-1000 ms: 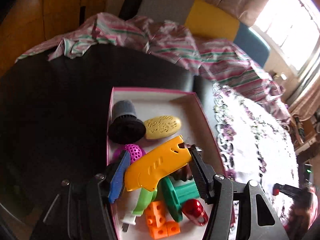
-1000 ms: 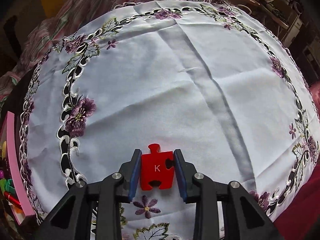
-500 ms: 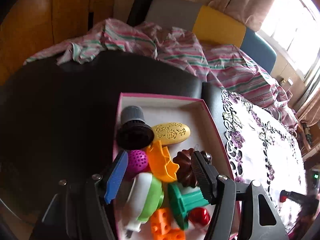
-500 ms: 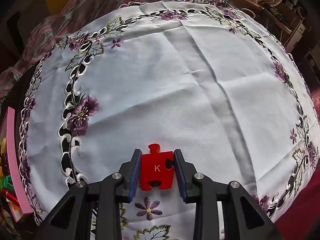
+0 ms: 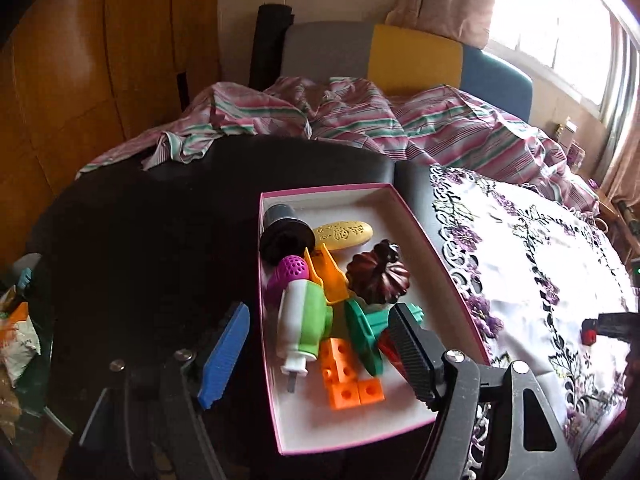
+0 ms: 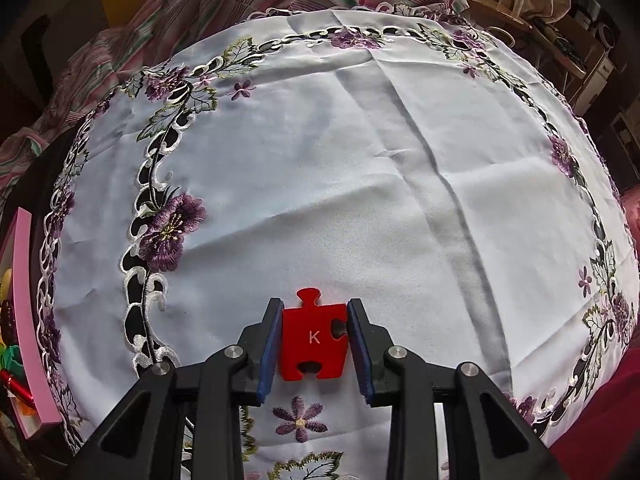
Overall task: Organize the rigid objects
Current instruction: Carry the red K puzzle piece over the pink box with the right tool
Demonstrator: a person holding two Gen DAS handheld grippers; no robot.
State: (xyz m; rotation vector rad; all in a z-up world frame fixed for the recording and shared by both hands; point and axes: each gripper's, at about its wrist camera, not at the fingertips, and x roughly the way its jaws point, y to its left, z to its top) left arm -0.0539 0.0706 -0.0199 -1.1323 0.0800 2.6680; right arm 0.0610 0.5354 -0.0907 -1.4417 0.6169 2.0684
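Red puzzle piece (image 6: 314, 340) marked K, clamped between the pads of the right gripper (image 6: 314, 346) just above the embroidered white tablecloth (image 6: 360, 168). The left gripper (image 5: 316, 354), jaws opening and empty, hangs over the near end of the pink-rimmed box (image 5: 416, 224). Sorting appears nearly finished: many toys fill the box, the cloth lies bare, one piece remains. Beyond lie a striped sheet (image 5: 440, 120) and a bright window (image 5: 560, 20).

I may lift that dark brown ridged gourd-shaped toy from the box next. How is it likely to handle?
The brown ridged toy looks hard and probably light. Its rounded, glossy ribs could slip between flat pads. It leans on the orange piece in the pink-rimmed box, so a push may roll it.
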